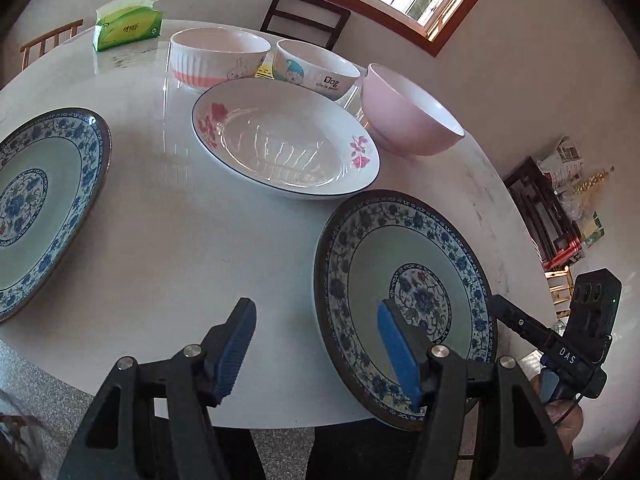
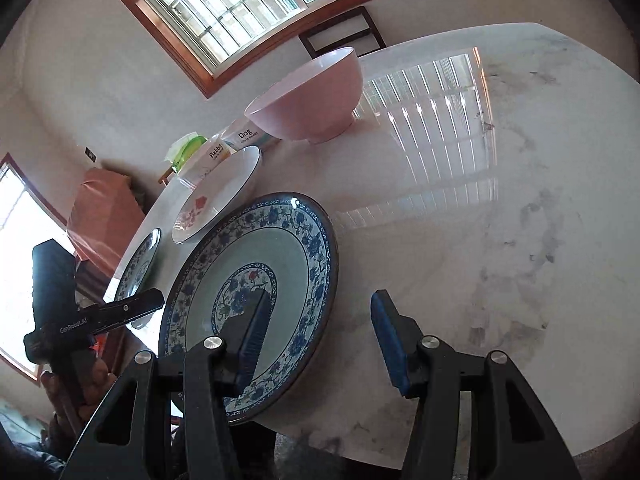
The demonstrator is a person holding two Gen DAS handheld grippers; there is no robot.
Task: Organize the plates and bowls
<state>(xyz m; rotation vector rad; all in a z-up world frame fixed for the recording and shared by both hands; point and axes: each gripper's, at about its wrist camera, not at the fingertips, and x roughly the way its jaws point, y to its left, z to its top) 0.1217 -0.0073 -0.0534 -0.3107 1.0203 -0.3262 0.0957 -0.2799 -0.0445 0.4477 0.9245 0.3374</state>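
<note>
While spread wide over the white table (image 1: pixel 168 240), left gripper (image 1: pixel 316 344) and right gripper (image 2: pixel 316 340), both holding nothing. Near blue-patterned plate (image 1: pixel 404 300) at the table's front edge, overhanging slightly; second blue plate (image 1: pixel 44 200) well apart leftward; floral plate (image 1: pixel 286 144) between, pink bowl (image 1: pixel 408 116) just beside, two cartoon bowls (image 1: pixel 220 58) behind.

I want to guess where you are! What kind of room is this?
Probably a dining room in someone's home. Plates and bowls sit on a round white table, dark wooden chairs stand around it, and a tissue pack rests near a big window.
</note>
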